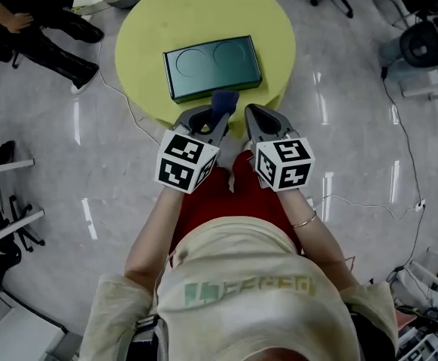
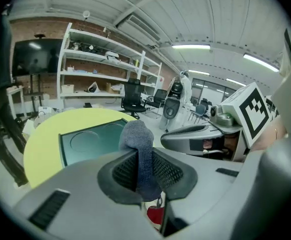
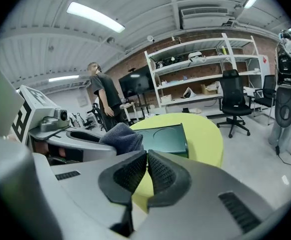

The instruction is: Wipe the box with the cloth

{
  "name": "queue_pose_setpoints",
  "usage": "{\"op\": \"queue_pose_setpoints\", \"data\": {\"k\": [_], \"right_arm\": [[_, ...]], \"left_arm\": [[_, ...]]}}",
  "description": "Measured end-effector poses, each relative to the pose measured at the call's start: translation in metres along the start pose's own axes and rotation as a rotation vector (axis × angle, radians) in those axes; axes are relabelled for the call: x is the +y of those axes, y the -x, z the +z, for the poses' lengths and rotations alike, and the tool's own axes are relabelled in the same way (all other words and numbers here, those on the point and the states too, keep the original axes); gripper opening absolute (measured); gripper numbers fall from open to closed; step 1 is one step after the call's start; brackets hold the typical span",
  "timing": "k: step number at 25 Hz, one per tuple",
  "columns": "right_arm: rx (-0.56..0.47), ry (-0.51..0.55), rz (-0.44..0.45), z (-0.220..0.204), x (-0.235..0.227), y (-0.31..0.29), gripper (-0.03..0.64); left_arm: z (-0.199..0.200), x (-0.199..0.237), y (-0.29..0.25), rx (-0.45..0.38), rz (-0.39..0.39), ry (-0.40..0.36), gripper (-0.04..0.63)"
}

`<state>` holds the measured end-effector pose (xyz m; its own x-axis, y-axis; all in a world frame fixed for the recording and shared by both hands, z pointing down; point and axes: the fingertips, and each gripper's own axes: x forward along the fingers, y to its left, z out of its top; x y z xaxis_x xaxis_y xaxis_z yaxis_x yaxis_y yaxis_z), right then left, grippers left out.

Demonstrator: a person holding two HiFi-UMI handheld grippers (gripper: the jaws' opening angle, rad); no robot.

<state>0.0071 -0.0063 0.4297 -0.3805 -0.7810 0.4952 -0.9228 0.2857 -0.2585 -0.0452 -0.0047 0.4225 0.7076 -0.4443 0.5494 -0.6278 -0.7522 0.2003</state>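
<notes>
Gripping cloth (image 1: 225,100), left hand-held gripper (image 1: 207,121) sits near box (image 1: 212,67).

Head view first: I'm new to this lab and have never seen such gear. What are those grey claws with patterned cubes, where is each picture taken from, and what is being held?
No robot: a person holds a two-jaw gripper in each hand; the patterned cubes are part of them. The head view comes from a camera on the person's head, looking down. The other two come from cameras riding on each gripper, looking along its jaws. On the round yellow table lies a dark green box with two circles in its top. The left gripper is shut on a blue-grey cloth; the right gripper is shut and empty.
</notes>
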Motion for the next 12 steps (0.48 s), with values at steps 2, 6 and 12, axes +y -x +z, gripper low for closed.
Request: {"op": "queue_pose_setpoints", "data": {"k": [2, 6, 12], "right_arm": [[-0.010, 0.012, 0.022, 0.005, 0.010, -0.002, 0.038], [-0.031, 0.047, 0.045, 0.016, 0.029, -0.008, 0.038], [-0.068, 0.072, 0.074, 0.031, 0.045, -0.006, 0.038]], "left_arm": [[0.002, 0.007, 0.011, -0.032, 0.029, 0.026, 0.061], [0.007, 0.026, 0.032, -0.098, 0.084, 0.053, 0.061], [0.018, 0.033, 0.053, -0.183, 0.146, 0.048, 0.061]]}}
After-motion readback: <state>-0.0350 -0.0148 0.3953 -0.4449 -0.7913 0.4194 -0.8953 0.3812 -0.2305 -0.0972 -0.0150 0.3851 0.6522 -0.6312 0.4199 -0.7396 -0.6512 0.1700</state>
